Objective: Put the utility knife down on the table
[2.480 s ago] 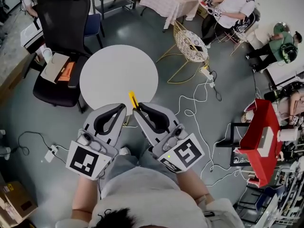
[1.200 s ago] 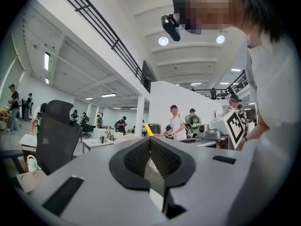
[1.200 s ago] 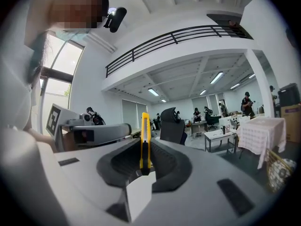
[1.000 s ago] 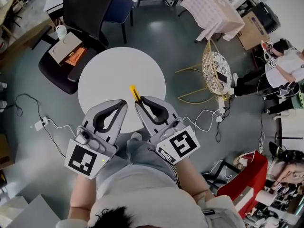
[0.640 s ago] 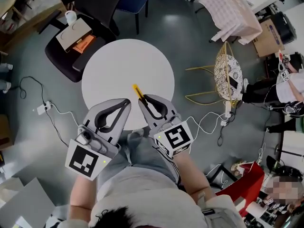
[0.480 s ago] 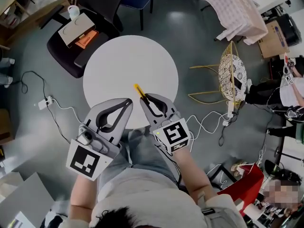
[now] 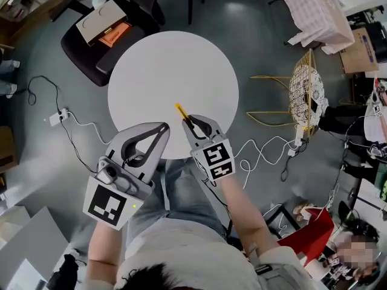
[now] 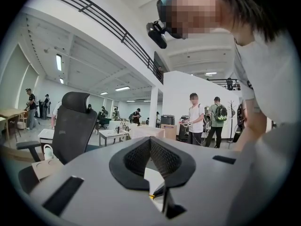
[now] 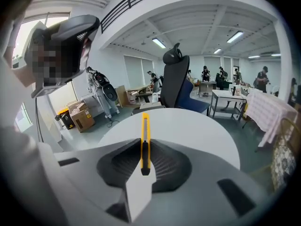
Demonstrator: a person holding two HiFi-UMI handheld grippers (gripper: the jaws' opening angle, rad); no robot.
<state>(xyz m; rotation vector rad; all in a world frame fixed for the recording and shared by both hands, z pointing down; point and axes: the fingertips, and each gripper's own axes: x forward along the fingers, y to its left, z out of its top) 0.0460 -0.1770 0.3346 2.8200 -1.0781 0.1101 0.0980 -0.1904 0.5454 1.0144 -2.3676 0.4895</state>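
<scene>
The yellow utility knife [image 7: 181, 110] sticks out forward from my right gripper [image 7: 193, 123], which is shut on its black rear end. It hangs over the near part of the round white table [image 7: 163, 65]. In the right gripper view the knife [image 9: 145, 136] stands on edge between the closed jaws of the right gripper [image 9: 143, 147], pointing out over the table [image 9: 188, 128]. My left gripper [image 7: 162, 129] sits at the table's near edge, left of the knife. It is shut with nothing in it, and in its own view the left gripper [image 8: 150, 141] has its jaw tips touching.
A black office chair [image 7: 109, 38] holding a cardboard box stands at the table's far left. A gold wire chair [image 7: 305, 86] is on the right. White cables [image 7: 260, 153] trail over the floor by my right arm. A cloth-covered table [image 7: 317, 11] stands at the back right.
My right gripper has reached forward with the knife, from the table's near rim to further over its top. The left gripper has stayed by the near edge, shut.
</scene>
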